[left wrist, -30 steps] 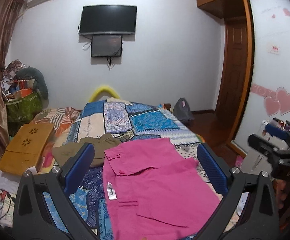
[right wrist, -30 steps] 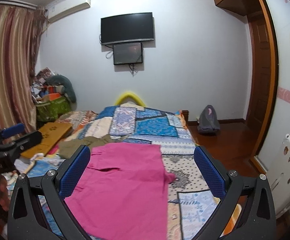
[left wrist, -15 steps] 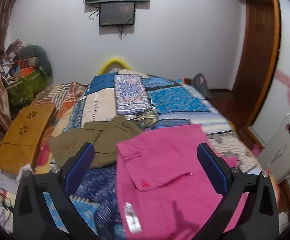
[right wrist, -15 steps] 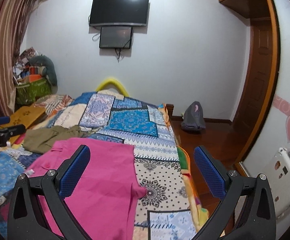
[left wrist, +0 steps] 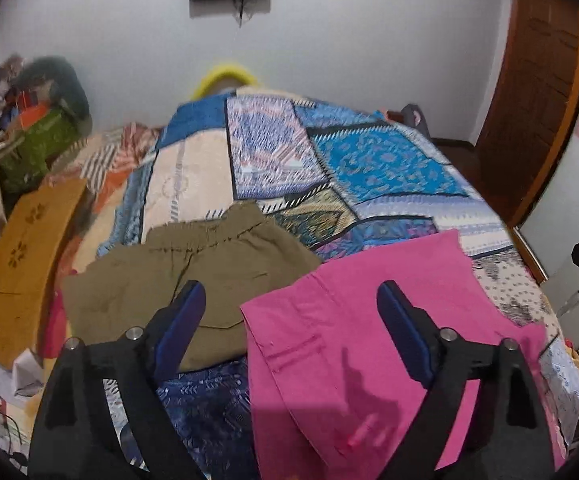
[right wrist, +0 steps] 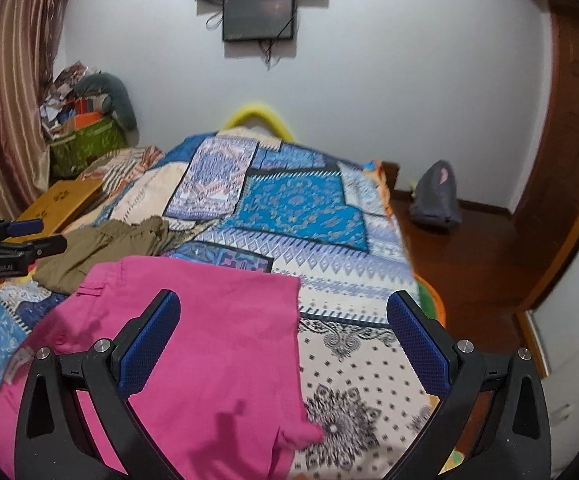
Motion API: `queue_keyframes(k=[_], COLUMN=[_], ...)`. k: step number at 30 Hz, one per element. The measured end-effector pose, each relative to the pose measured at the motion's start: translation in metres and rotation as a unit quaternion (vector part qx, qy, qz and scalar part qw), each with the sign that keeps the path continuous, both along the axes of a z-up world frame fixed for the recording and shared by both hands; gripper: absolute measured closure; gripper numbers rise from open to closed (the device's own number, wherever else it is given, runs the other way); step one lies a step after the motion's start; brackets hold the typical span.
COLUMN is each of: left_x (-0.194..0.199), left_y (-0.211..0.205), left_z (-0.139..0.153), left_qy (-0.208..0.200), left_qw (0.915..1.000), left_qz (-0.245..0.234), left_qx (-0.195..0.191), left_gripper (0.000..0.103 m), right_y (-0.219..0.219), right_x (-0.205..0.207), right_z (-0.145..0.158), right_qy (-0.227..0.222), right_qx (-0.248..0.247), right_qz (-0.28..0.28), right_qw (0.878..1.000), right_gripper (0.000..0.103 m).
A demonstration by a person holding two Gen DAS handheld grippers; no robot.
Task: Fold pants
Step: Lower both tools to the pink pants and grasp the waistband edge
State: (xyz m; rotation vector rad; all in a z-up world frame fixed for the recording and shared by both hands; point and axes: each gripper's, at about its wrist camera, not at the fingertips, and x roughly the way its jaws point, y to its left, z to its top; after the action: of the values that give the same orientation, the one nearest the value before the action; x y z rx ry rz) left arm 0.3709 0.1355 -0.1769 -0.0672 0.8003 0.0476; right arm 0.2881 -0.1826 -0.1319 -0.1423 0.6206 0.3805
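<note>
Pink pants (left wrist: 369, 344) lie flat on the near part of the bed, waistband toward the far end; they also show in the right wrist view (right wrist: 209, 344). Olive-green pants (left wrist: 193, 268) lie crumpled just left of them, also in the right wrist view (right wrist: 105, 244). My left gripper (left wrist: 291, 332) is open and empty, above the gap between the two garments at the pink waistband's left corner. My right gripper (right wrist: 283, 340) is open and empty, above the pink pants' right edge. The left gripper also shows at the left of the right wrist view (right wrist: 13, 240).
The bed wears a patchwork cover (left wrist: 329, 160). A wooden lap tray (left wrist: 21, 256) lies at its left edge. Clutter and a green bag (right wrist: 85, 148) fill the far left corner. A grey backpack (right wrist: 435, 196) sits on the wooden floor at right. A wall screen (right wrist: 259, 16) hangs ahead.
Both grippers have moved forward and lower toward the bed. The left gripper's fingers stand a little closer together than before. The clothes have not moved.
</note>
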Motion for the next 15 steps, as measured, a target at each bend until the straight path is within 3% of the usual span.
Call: queue_keyframes(k=[3,6,9,12,15], left_x=[0.017,0.03,0.037,0.039,0.042], left_y=[0.01,0.02,0.023,0.022,0.022], left_z=[-0.02,-0.041,-0.062,-0.075,-0.085], left_qy=[0.018,0.042,0.069,0.082,0.089], left_qw=[0.9994,0.998,0.9973,0.9965,0.9959], left_qz=[0.009,0.018,0.007,-0.003,-0.011], left_qx=[0.027,0.043,0.024,0.017,0.011], left_gripper=[0.024,0.035,0.041,0.041,0.041], right_y=[0.001,0.004,0.007,0.014,0.02], right_x=[0.023,0.042,0.061,0.076,0.09], right_z=[-0.018,-0.033,-0.048,-0.061,-0.069], right_qy=[0.029,0.051,0.065,0.081,0.094], right_qx=[0.001,-0.004,-0.018,-0.036,-0.038], right_qz=[0.013,0.019,0.022,0.031,0.042], right_qw=[1.0,0.998,0.997,0.996,0.994], right_gripper=[0.003,0.014,0.02,0.03,0.03])
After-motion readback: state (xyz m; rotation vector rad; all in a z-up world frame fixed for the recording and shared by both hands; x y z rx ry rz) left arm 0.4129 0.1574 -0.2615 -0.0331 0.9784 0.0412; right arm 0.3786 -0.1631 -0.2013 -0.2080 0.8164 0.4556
